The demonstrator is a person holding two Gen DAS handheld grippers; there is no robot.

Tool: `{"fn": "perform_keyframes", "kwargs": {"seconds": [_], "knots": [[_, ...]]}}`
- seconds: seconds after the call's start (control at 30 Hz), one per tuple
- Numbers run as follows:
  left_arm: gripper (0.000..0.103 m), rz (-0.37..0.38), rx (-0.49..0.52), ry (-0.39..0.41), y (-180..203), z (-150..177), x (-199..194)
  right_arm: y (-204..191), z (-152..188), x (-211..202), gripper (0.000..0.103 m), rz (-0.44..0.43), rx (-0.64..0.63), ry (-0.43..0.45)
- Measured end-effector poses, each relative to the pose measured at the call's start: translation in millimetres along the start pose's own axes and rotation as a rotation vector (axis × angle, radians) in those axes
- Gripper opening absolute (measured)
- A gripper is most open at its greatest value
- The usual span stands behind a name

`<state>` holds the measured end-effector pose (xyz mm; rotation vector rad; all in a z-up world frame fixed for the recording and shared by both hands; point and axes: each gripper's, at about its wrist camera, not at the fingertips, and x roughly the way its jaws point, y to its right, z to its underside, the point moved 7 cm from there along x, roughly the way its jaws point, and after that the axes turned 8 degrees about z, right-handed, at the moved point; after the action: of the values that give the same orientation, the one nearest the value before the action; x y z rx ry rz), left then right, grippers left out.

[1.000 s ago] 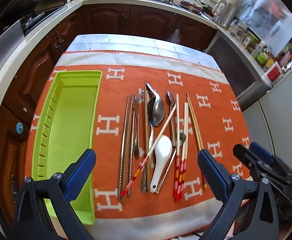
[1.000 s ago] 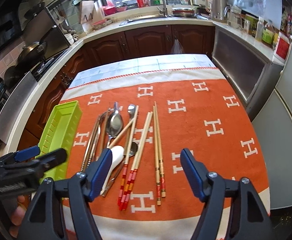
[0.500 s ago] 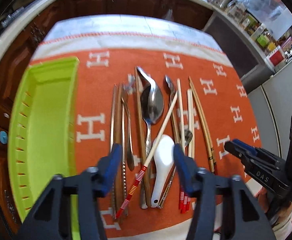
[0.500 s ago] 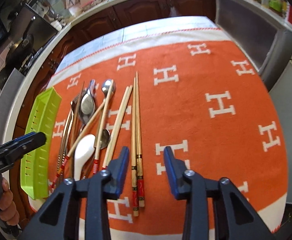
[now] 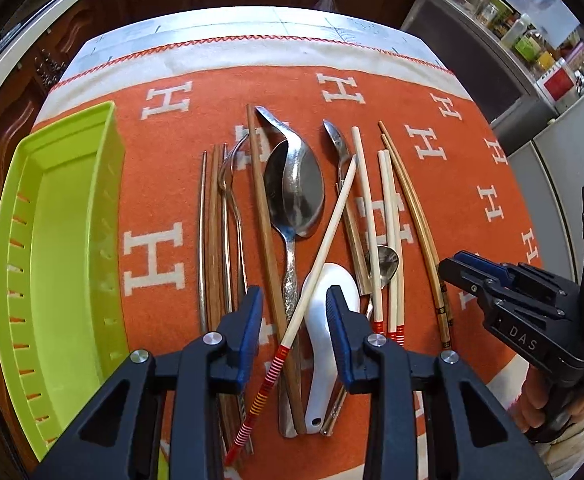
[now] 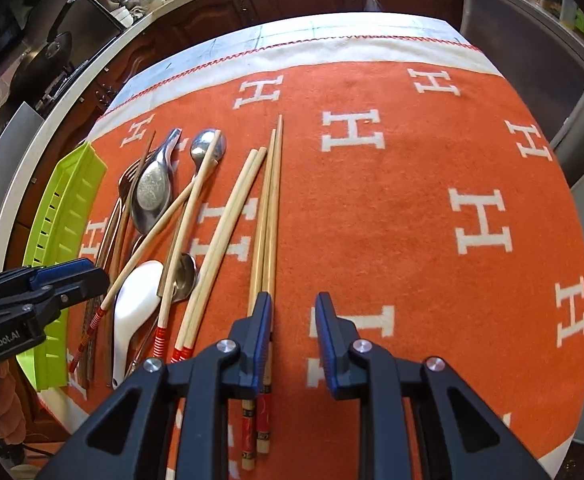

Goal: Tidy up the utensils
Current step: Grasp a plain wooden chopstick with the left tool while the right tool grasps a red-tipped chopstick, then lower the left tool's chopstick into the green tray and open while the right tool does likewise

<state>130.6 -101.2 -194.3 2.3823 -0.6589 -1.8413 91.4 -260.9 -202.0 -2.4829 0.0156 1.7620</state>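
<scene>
Utensils point(image 5: 292, 216) overlapping on orange cloth point(image 5: 463, 168); handle ends hidden behind closing tongs point(image 5: 293, 312).

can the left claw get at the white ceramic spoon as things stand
Probably, but not cleanly: the left claw, its jaws closing, hangs right over the white spoon, yet a red-striped chopstick lies slanted across it and would likely get pinched too.

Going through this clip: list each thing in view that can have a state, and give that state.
Green tray: empty, at the cloth's left edge.
Left gripper: jaws closing, astride a red-striped chopstick; not gripping.
Right gripper: jaws closing, nothing between them, left jaw over the dark-ended chopstick pair.
White spoon: lying flat under the crossing chopstick.
Large metal spoon: lying on the cloth.
</scene>
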Motion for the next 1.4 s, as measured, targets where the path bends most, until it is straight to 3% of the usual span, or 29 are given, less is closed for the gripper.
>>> {"fn": "perform_keyframes", "kwargs": {"seconds": [0.23,0.63,1.1,1.13,1.2,1.4], "knots": [[0.018,-0.033,0.018,-0.028,-8,3,4,-8,-2,3,0.023,0.048,-0.066,0.021],[0.017,-0.05,0.1,-0.03,8,-3,13,-18,-5,7,0.023,0.123,-0.14,0.063],[0.014,0.022,0.037,-0.07,19,-24,43,-14,-3,5,0.023,0.075,-0.112,0.091],[0.011,0.015,0.036,-0.066,19,-24,43,-13,-3,5,0.022,0.073,-0.108,0.092],[0.008,0.014,0.022,-0.055,16,-26,43,-9,-3,5,0.009,0.076,-0.09,0.094],[0.003,0.024,-0.019,-0.004,7,-27,28,2,-5,4,0.007,-0.008,0.013,0.058]]}}
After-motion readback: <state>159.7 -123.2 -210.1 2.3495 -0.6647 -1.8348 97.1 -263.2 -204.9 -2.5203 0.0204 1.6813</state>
